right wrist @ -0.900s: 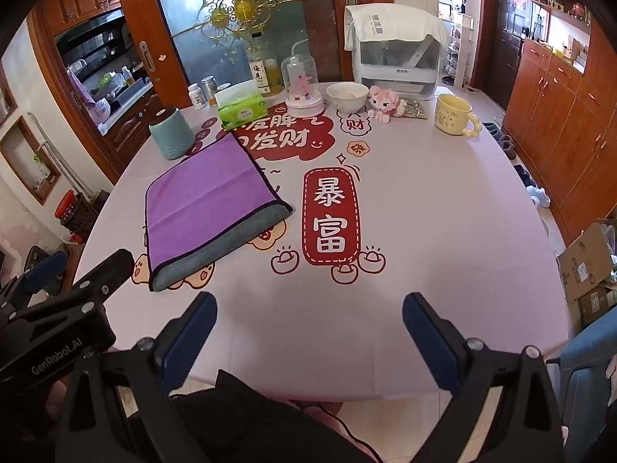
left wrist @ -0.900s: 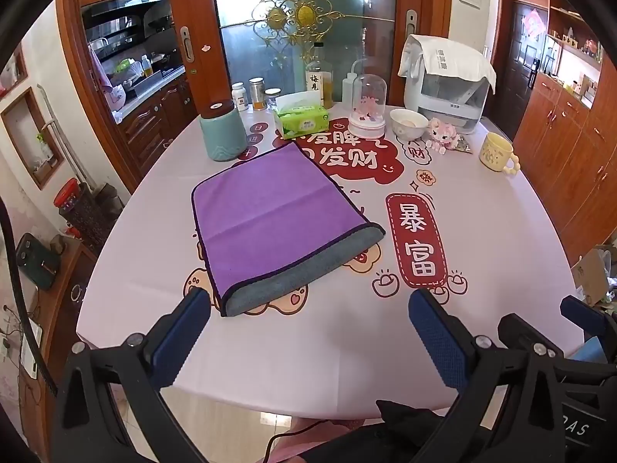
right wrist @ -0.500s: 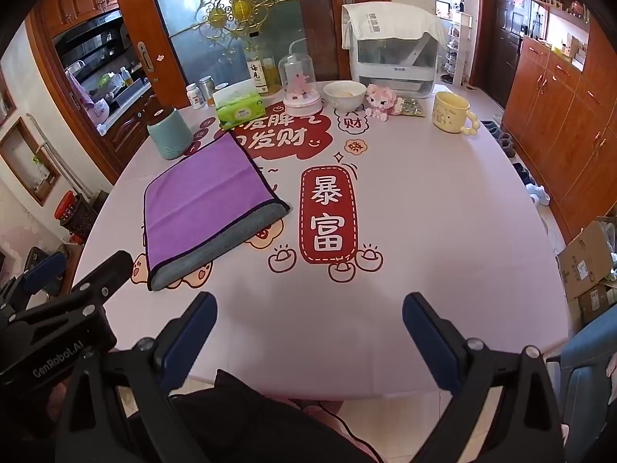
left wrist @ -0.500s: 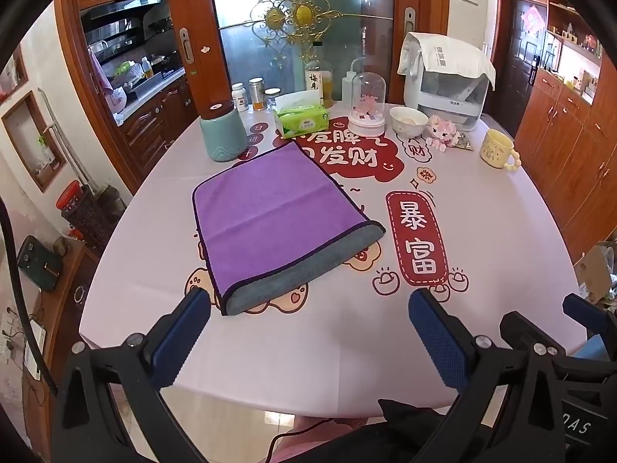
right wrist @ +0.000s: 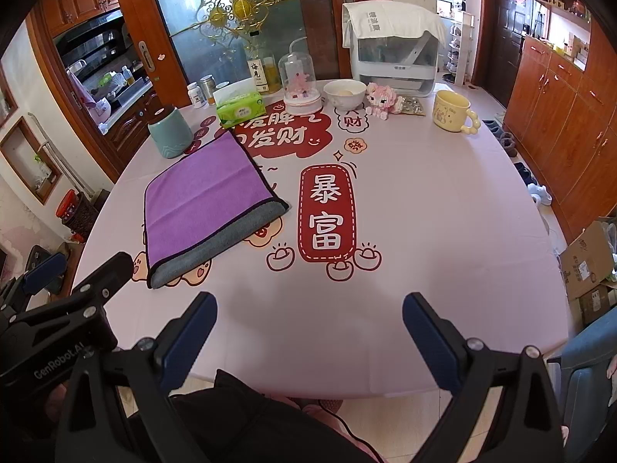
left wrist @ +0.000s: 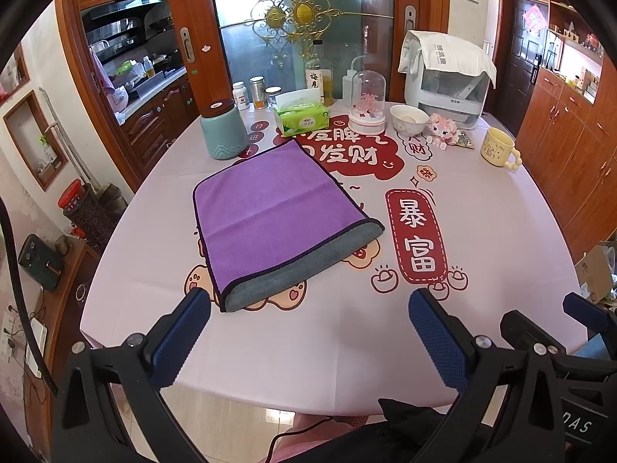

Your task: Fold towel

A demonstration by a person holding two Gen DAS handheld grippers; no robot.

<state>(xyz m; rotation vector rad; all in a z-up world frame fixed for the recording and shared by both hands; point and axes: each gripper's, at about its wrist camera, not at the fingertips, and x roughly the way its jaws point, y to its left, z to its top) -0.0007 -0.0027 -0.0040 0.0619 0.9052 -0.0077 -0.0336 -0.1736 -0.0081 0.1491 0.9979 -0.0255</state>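
A purple towel (left wrist: pixel 270 208) lies folded flat on the pink tablecloth (left wrist: pixel 482 231), its grey underside showing along the near edge. It also shows at the left in the right wrist view (right wrist: pixel 200 200). My left gripper (left wrist: pixel 308 332) is open and empty, held above the table's near edge just in front of the towel. My right gripper (right wrist: pixel 308 332) is open and empty above the near edge, to the right of the towel. The left gripper's body (right wrist: pixel 58 328) shows at the lower left of the right wrist view.
At the table's far side stand a teal jar (left wrist: pixel 223 131), a green tissue pack (left wrist: pixel 302 117), a glass dome (left wrist: pixel 368 104), a white bowl (left wrist: pixel 408 119), a pink toy (left wrist: pixel 443 131), a yellow mug (left wrist: pixel 499 148) and a white appliance (left wrist: pixel 451 81). Wooden cabinets line the right.
Both grippers stay open and empty. The view has shifted only slightly; the towel has not moved.
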